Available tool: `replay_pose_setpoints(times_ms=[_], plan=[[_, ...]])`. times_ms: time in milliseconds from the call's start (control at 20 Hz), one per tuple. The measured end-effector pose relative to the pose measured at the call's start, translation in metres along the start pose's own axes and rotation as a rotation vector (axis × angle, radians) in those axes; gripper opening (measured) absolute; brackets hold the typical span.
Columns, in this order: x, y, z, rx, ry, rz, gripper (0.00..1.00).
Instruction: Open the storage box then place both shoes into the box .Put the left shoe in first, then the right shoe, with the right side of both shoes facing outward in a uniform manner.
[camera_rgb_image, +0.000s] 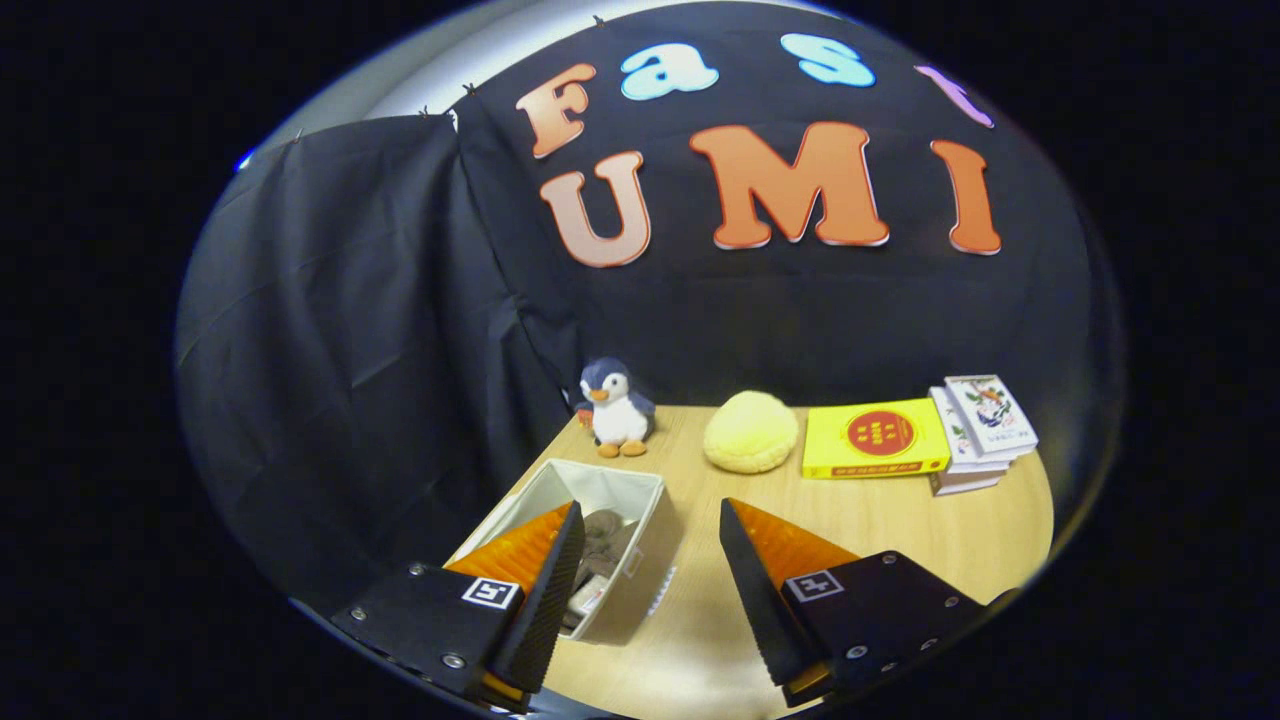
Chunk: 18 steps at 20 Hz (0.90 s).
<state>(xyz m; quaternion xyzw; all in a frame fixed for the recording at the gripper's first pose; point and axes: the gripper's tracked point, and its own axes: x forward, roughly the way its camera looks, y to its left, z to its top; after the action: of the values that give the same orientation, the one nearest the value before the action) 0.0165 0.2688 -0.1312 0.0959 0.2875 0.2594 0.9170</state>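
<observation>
Spread wide, gripper fingers, nothing clamped between them, bare wooden table showing in the gap. Sat at eleven o'clock from the fingers, white storage box, lid off, partly behind the left finger. Lay inside it, something dark and shoe-like, too hidden to call. Stood further out at twelve o'clock, plush penguin. Rested at one o'clock, yellow bun-shaped cushion, then a yellow book, then stacked books at two.
</observation>
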Motion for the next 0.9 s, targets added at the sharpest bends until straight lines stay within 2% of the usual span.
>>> replay_pose_setpoints(times_ms=[450,900], plan=[[-0.092,-0.096,0.066,-0.115,-0.310,-0.157,0.91],[-0.151,-0.139,0.103,-0.143,-0.496,-0.235,0.92]])
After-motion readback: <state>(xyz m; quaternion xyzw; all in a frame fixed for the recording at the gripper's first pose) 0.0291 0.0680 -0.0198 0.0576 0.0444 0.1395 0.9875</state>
